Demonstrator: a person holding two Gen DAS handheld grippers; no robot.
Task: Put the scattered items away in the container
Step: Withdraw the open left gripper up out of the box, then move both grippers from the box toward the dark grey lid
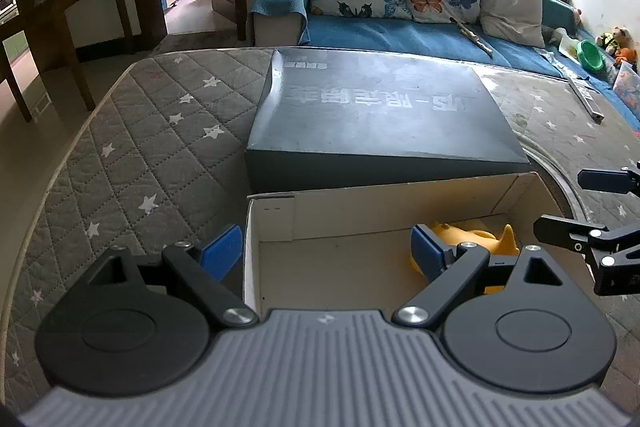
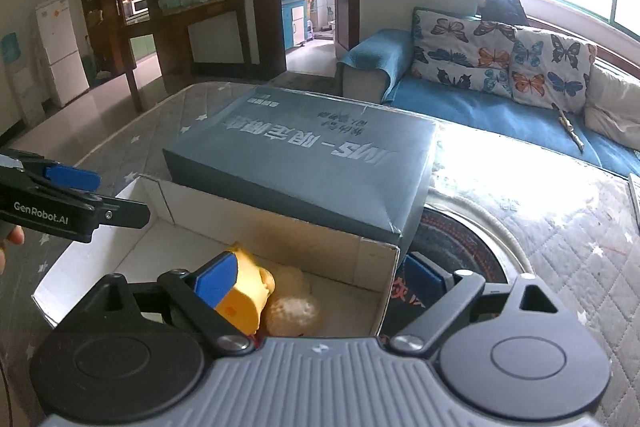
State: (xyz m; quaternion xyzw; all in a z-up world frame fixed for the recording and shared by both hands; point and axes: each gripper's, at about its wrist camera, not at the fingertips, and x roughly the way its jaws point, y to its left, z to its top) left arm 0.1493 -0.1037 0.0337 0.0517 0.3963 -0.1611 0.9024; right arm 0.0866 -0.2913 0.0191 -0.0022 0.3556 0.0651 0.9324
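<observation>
An open cardboard box [image 1: 400, 207] [image 2: 92, 259] with a pale inside sits on a grey quilted mattress. A yellow plastic toy [image 1: 476, 233] [image 2: 244, 295] and a cream fluffy toy [image 2: 292, 311] lie in its right end. My left gripper [image 1: 324, 255] [image 2: 108, 195] is open and straddles the box's left wall, holding nothing. My right gripper [image 2: 320, 279] [image 1: 588, 207] is also open and straddles the right wall. Its left pad sits right beside the yellow toy. Whether they touch is unclear.
A dark grey-blue lid [image 1: 380, 115] [image 2: 312, 163] lies just behind the box, tilted against its far rim. A round dark mat [image 2: 460, 239] lies right of the box. A blue sofa [image 1: 400, 39] with butterfly cushions is beyond, a wooden table [image 1: 60, 11] to the left.
</observation>
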